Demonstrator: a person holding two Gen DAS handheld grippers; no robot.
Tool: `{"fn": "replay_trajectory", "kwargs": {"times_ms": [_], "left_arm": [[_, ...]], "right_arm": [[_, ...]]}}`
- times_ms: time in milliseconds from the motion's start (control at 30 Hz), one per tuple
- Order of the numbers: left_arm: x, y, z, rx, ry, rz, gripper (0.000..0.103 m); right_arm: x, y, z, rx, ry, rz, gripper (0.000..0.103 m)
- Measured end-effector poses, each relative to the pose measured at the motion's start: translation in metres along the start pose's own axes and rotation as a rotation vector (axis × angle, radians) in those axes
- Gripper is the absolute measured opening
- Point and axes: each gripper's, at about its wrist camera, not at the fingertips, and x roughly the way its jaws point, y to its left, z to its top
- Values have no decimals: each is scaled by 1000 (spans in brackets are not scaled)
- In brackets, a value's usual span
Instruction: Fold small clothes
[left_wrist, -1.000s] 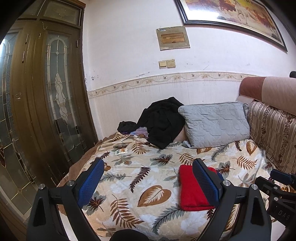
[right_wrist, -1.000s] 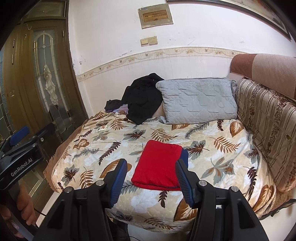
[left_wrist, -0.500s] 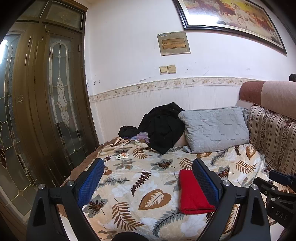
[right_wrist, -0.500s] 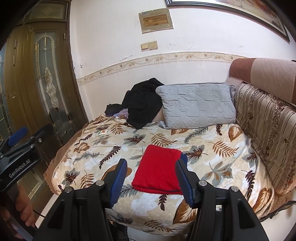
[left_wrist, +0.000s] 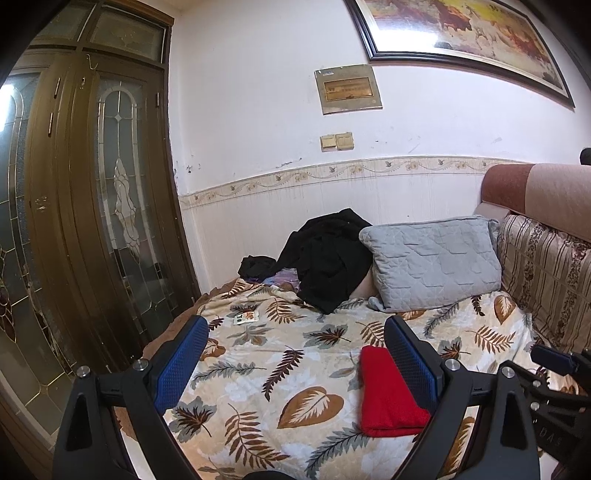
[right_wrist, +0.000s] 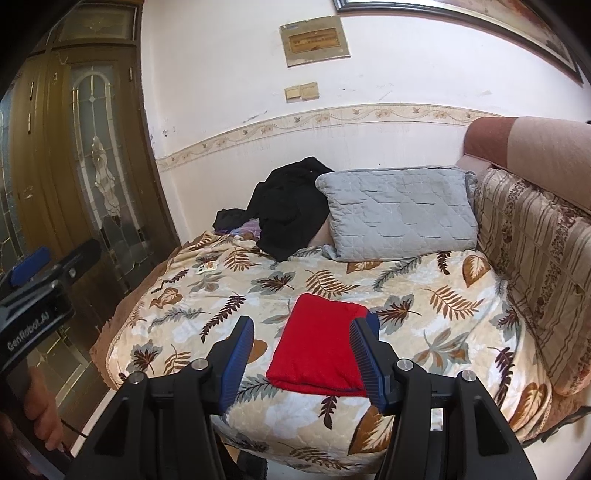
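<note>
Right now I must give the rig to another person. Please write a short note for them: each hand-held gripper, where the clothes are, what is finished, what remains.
Left hand-held gripper: open, empty, held above the leaf-print cover.
Right hand-held gripper: open, empty, held over the near edge of the bed.
Red cloth: folded into a neat rectangle, lying flat on the cover; neither gripper touches it.
Black garments: in an unfolded heap at the back, beside the grey pillow.
Done: the red cloth looks finished.
Left: possibly the black heap, if it belongs to the job.
</note>
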Motion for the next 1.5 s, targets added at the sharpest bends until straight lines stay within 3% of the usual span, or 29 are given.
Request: {"fn": "replay_trajectory", "kwargs": {"times_ms": [733,1500], "left_arm": [[51,-13,7,2,57,-17,96],[115,-9,-3,-21,150,-14,96]], "right_arm": [[44,-18,18,15,34,-22,59],[108,-8,34,-21,96,-20,59]]}}
